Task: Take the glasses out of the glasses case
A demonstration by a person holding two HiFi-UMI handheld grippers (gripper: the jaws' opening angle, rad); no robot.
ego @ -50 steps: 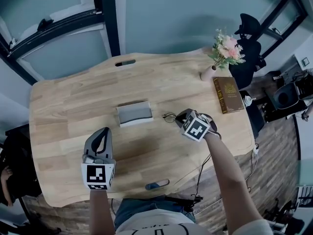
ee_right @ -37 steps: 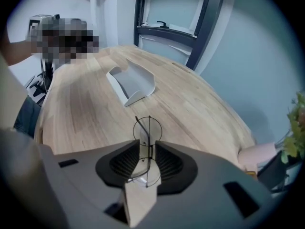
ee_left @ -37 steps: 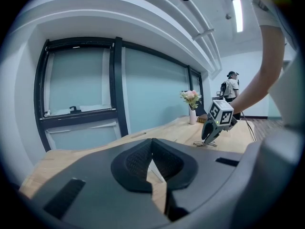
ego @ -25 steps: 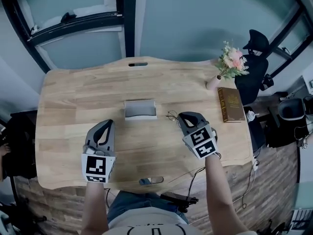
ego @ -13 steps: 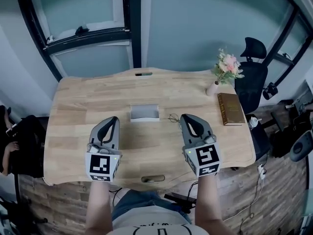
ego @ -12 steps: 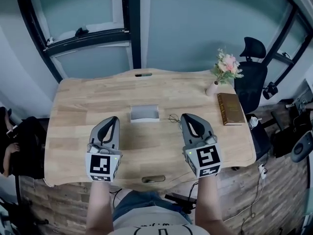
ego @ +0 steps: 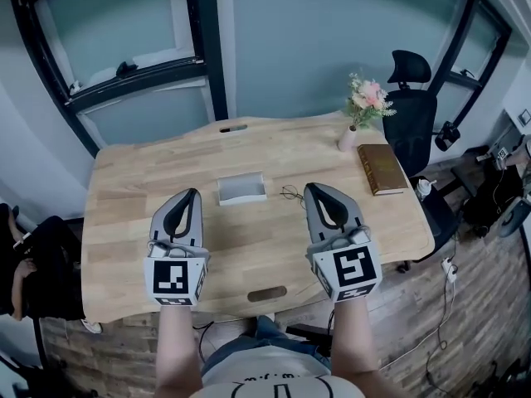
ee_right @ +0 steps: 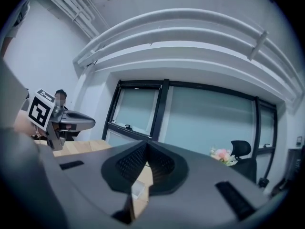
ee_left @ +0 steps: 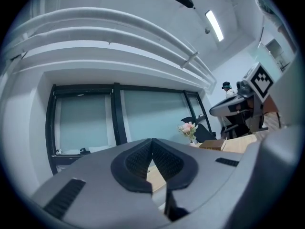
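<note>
The open grey glasses case point(ego: 241, 188) lies in the middle of the wooden table point(ego: 124, 222). The dark-rimmed glasses point(ego: 290, 193) lie on the wood just to its right, outside the case. My left gripper point(ego: 192, 192) is held above the table near the case's left side, shut and empty; its pads meet in the left gripper view point(ee_left: 151, 140). My right gripper point(ego: 313, 187) hovers just right of the glasses, also shut with nothing in it point(ee_right: 146, 143). Both point level, toward the windows.
A vase of pink flowers point(ego: 363, 98) and a brown book point(ego: 382, 168) sit at the table's far right. A black office chair point(ego: 412, 98) stands behind them. The table has a slot point(ego: 233, 128) at the back and a cutout point(ego: 266, 293) at the front edge.
My right gripper has left the glasses on the table and pulled back. Both grippers have risen and now hang side by side, pointing level.
</note>
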